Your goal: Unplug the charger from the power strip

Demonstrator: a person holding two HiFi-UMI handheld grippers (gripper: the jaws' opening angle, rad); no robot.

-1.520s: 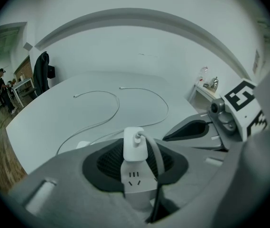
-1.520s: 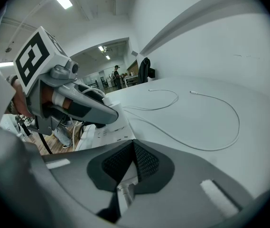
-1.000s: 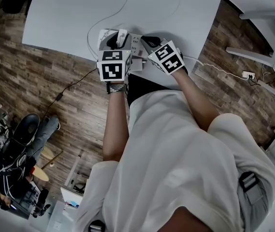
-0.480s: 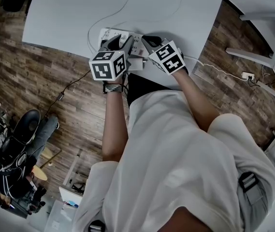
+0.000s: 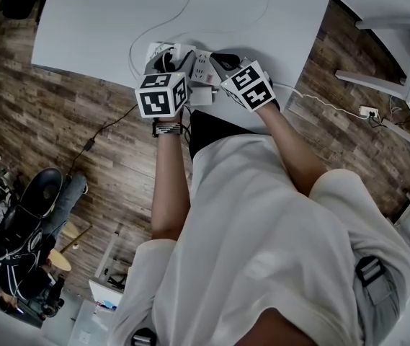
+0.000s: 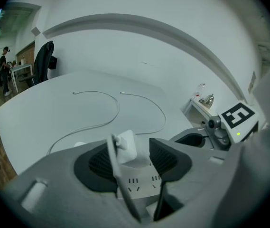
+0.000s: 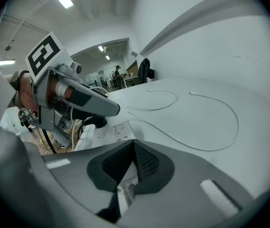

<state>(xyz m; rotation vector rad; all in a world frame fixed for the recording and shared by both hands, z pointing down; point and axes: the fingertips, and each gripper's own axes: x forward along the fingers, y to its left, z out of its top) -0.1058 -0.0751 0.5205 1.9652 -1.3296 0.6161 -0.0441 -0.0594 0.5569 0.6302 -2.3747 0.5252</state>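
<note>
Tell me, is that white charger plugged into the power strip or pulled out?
Plugged in, it seems: the charger stands flush on the power strip, no prongs showing.

White T-shirt (image 5: 262,215), striped wristband (image 5: 167,129) — grey grippers (image 5: 170,58) (image 5: 223,61) carry black-and-white marker cubes (image 5: 163,94) (image 5: 249,85).

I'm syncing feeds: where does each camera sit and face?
Head view: on the head, facing steeply down at the table; torso and forearms show.
Left gripper view: rides the left gripper, looking along its jaws, just opened further around the charger.
Right gripper view: rides the right gripper; jaws shut on the power strip.
Shared: each gripper view shows the other gripper.
</note>
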